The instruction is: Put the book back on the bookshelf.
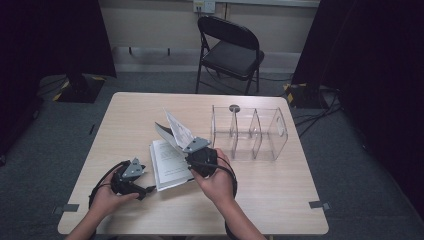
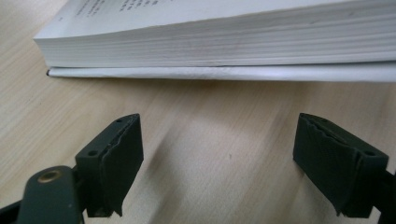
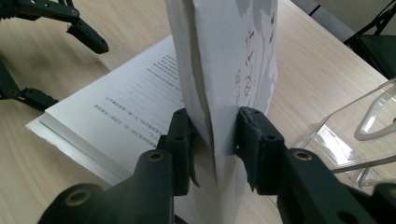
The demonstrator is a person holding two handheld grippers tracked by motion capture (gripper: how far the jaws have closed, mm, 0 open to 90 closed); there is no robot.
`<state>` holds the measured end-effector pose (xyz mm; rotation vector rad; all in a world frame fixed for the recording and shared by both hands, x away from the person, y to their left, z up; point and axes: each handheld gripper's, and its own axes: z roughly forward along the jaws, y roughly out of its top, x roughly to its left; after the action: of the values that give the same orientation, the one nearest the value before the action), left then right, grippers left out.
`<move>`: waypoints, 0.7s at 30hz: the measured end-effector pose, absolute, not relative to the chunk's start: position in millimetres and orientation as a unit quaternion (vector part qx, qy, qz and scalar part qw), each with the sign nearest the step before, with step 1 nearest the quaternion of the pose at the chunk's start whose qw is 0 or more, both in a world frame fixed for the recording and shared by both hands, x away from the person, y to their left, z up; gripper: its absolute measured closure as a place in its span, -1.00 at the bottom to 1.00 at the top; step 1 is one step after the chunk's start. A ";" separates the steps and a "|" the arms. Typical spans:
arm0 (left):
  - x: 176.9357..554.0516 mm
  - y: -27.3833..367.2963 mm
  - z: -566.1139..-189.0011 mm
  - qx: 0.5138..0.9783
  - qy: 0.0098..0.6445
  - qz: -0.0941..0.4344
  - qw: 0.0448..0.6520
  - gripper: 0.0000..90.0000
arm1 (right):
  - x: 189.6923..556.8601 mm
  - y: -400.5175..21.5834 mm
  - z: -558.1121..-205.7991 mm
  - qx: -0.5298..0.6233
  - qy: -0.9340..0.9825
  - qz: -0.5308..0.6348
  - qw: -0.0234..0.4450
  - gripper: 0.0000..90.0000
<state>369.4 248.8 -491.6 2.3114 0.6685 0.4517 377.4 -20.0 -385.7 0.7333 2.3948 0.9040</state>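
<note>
My right claw point(image 3: 212, 144) pinches the lifted pages point(image 3: 224, 70) of the book point(image 1: 167, 162) at mid-table — pull hard and they tear. My left claw point(image 2: 217, 154) gapes empty beside it — the book could slide.

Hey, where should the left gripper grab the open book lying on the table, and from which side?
Grip the book's near long edge, probably, coming in low and level from the left gripper's side. That edge squarely faces the open jaws as a flat stack of pages on the table, and the jaws stand wider than the stack is thick. The right gripper holds the lifted front leaves.
</note>
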 end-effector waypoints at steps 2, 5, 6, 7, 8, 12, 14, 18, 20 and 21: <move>369.3 246.7 -491.5 0.887 0.255 0.182 0.338 -0.65 | 377.0 -19.9 -382.4 0.274 0.874 0.327 0.232 0.46; 369.8 242.5 -490.3 0.889 0.249 0.193 0.332 -0.64 | 378.2 -17.5 -379.5 0.270 0.880 0.318 0.229 0.46; 370.3 241.0 -490.5 0.888 0.248 0.193 0.335 -0.64 | 378.2 -17.5 -379.5 0.270 0.880 0.318 0.229 0.46; 370.8 239.8 -491.2 0.885 0.249 0.191 0.344 -0.64 | 378.4 -17.2 -379.0 0.269 0.880 0.317 0.228 0.46; 371.1 239.3 -491.0 0.884 0.250 0.194 0.343 -0.64 | 379.1 -17.1 -378.4 0.269 0.881 0.316 0.226 0.46; 374.9 242.7 -490.5 0.881 0.252 0.199 0.349 -0.64 | 380.2 -17.3 -375.6 0.274 0.881 0.318 0.220 0.46; 377.2 243.4 -489.6 0.882 0.258 0.194 0.344 -0.64 | 380.1 -16.5 -374.1 0.273 0.883 0.313 0.218 0.46; 379.9 242.9 -486.7 0.878 0.263 0.199 0.346 -0.64 | 381.0 -15.3 -371.1 0.268 0.887 0.309 0.216 0.46; 380.6 241.9 -485.6 0.882 0.260 0.204 0.337 -0.64 | 381.4 -14.9 -369.8 0.264 0.888 0.308 0.215 0.46; 381.1 240.6 -486.2 0.880 0.261 0.204 0.341 -0.64 | 381.5 -14.8 -369.2 0.264 0.888 0.308 0.215 0.46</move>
<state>381.1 240.6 -486.2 2.2892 0.6797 0.5319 381.5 -14.8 -369.2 0.7316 2.4626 0.8545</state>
